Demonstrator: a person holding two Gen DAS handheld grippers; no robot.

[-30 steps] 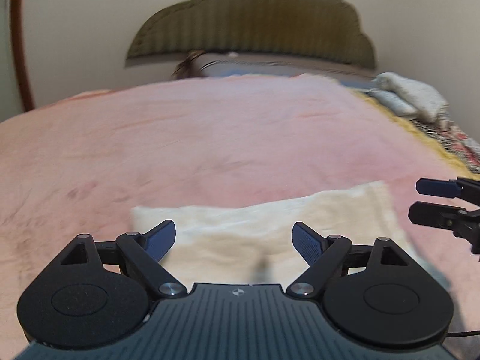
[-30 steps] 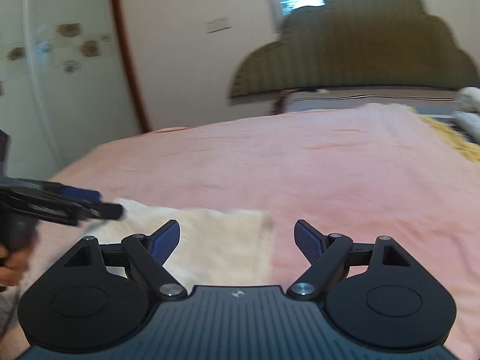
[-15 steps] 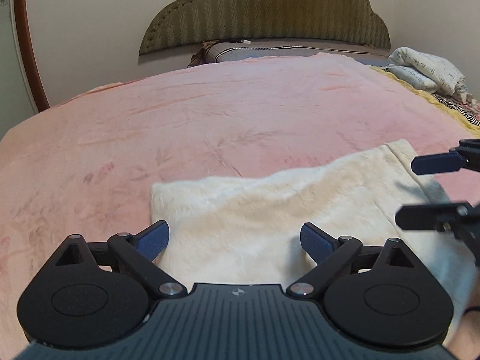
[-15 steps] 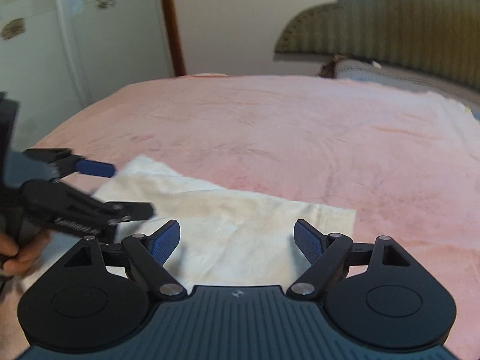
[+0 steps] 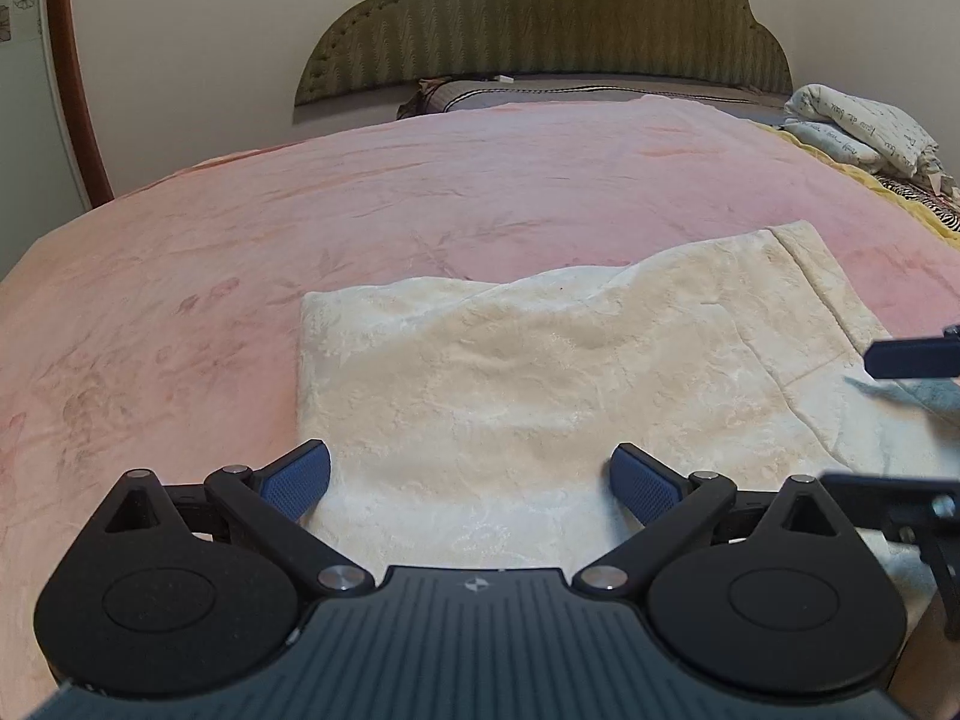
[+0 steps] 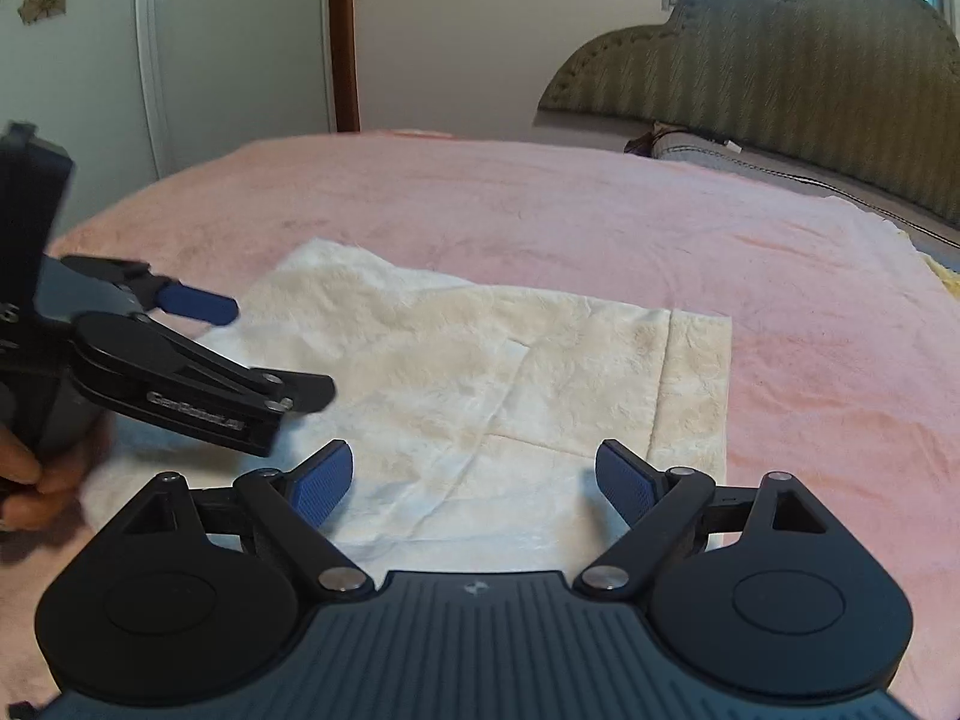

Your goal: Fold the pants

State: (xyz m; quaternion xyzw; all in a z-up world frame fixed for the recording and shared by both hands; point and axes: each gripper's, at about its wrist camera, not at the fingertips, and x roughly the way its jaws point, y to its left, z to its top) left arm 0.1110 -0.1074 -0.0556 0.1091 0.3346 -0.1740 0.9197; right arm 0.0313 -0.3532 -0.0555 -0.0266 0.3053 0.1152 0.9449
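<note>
Cream textured pants (image 5: 540,384) lie folded into a flat rectangle on the pink bedspread (image 5: 420,192); in the right wrist view the pants (image 6: 510,396) show a hem band along their right edge. My left gripper (image 5: 471,480) hovers over the near part of the cloth, jaws opening wide, nothing between the blue pads. My right gripper (image 6: 474,483) hangs above the near right part of the pants, jaws also opening, nothing held. Each gripper shows in the other's view: the right gripper (image 5: 900,420) at the right edge, the left gripper (image 6: 264,354) at the left, with a hand (image 6: 30,480) holding it.
An olive padded headboard (image 5: 540,18) and grey pillow (image 5: 540,90) stand at the far end. A folded white printed cloth (image 5: 864,132) and a yellow blanket edge (image 5: 888,192) lie at the far right. A brown door frame (image 6: 342,36) and wall stand left.
Both grippers have dropped closer to the pants, and both views tilted down. The left jaws have spread wider. The right wrist view has swung left, bringing more of the pants into view.
</note>
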